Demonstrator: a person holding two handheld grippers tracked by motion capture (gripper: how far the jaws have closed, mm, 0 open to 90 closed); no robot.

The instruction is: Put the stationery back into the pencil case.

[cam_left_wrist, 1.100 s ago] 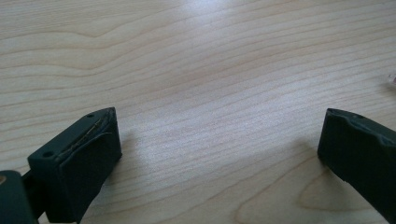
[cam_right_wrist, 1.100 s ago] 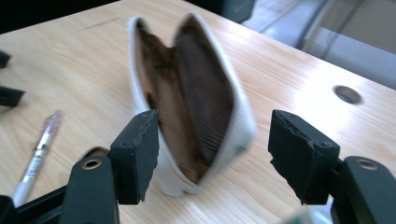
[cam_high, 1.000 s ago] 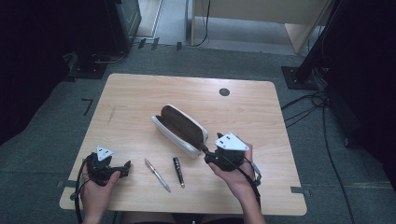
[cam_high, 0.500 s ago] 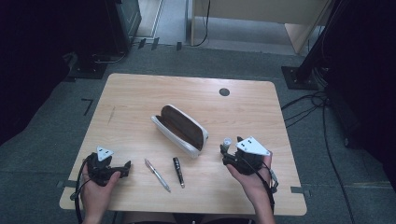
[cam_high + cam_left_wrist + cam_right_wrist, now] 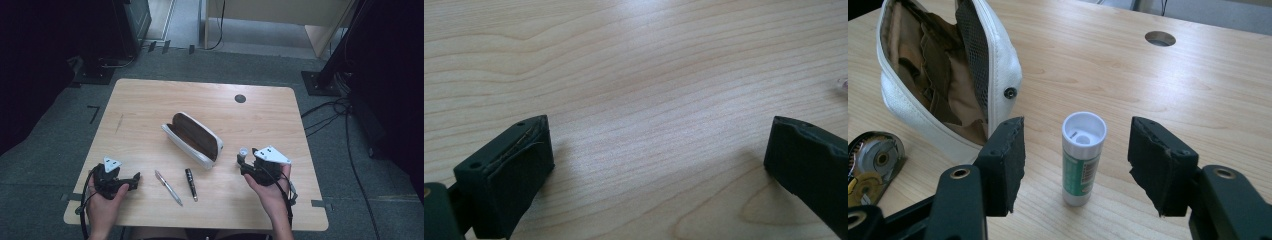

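Since the earlier frame, the right claw (image 5: 243, 162) has moved from the white leather pencil pouch (image 5: 192, 138) toward the bench's (image 5: 150, 100) right edge; its jaws, just closing, stand spread around the upright white-and-green glue stick (image 5: 1082, 160) without touching it. Near the front left corner, the left claw (image 5: 134, 180) rests spread.

Right hand-held gripper (image 5: 243, 165) now back from pouch (image 5: 192, 138), glue stick (image 5: 1081, 157) upright btwn closing, non-touching jaws.
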